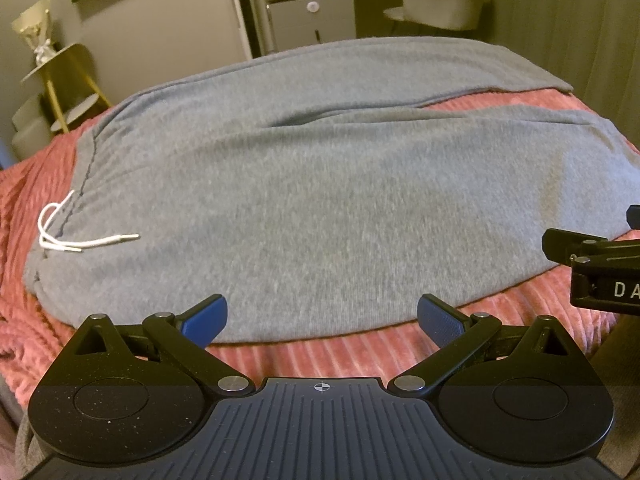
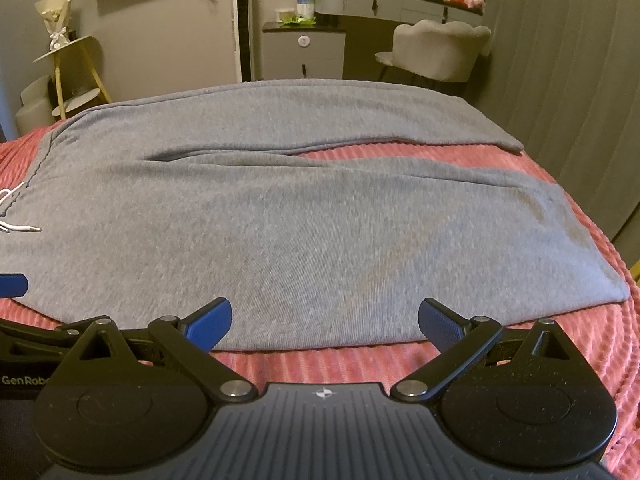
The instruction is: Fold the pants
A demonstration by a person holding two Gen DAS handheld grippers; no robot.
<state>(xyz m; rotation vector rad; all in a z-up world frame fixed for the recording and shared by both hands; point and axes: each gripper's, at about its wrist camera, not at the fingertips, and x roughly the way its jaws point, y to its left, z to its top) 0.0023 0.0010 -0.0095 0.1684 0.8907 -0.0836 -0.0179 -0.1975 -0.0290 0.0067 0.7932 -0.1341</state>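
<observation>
Grey sweatpants [image 1: 304, 200] lie flat across a pink ribbed bedspread [image 1: 320, 356], waistband with white drawstring [image 1: 72, 232] at the left, legs running right. They also show in the right wrist view [image 2: 304, 232], the two legs parted by a gap of bedspread [image 2: 380, 152]. My left gripper [image 1: 322, 320] is open and empty, hovering at the near edge of the pants. My right gripper [image 2: 325, 322] is open and empty at the near edge further right; part of it shows in the left wrist view [image 1: 592, 264].
The bedspread [image 2: 320, 364] covers a bed. Beyond it stand a gold side table [image 2: 76, 76], a grey cabinet [image 2: 304, 54], a vanity with a chair [image 2: 440, 52] and a curtain [image 2: 580, 80] on the right.
</observation>
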